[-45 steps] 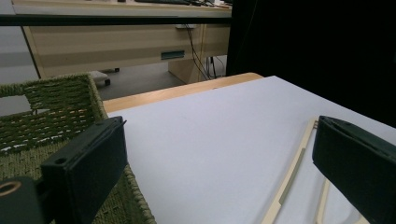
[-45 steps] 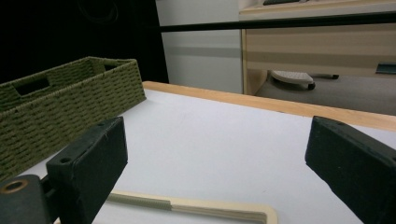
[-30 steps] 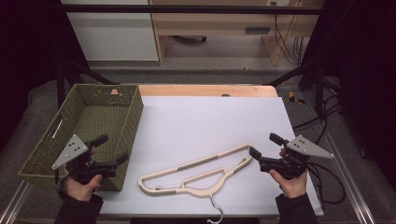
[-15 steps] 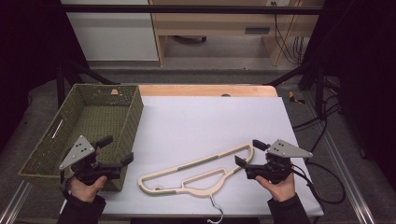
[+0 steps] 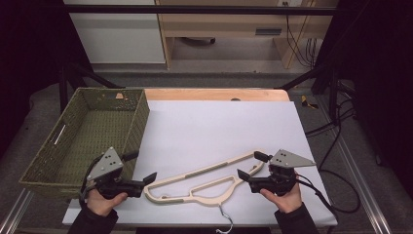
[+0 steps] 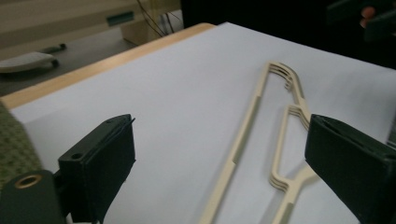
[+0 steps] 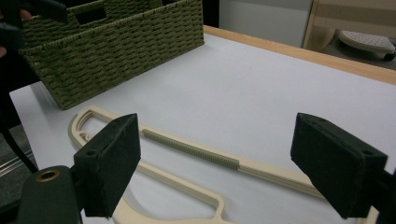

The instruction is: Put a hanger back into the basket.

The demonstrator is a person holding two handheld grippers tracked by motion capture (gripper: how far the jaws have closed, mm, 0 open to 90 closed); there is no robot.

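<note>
Between my right gripper's [image 5: 248, 165] spread, empty jaws lies the cream hanger [image 5: 204, 179], flat on the table; both grippers have closed in, left gripper [image 5: 141, 168] likewise unclenched, so grasping seems imminent.

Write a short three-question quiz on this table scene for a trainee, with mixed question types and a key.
1. True or false: the cream hanger lies flat on the white table, outside the green woven basket.
2. Multiple choice: how do the jaws of the right gripper stand? A) shut on the hanger B) open, with the hanger's end between them C) shut on nothing
3. Fill in the blank: the left gripper is open and sits between the hanger's end and the ____.

Key: 1 true; 2 B; 3 basket.
</note>
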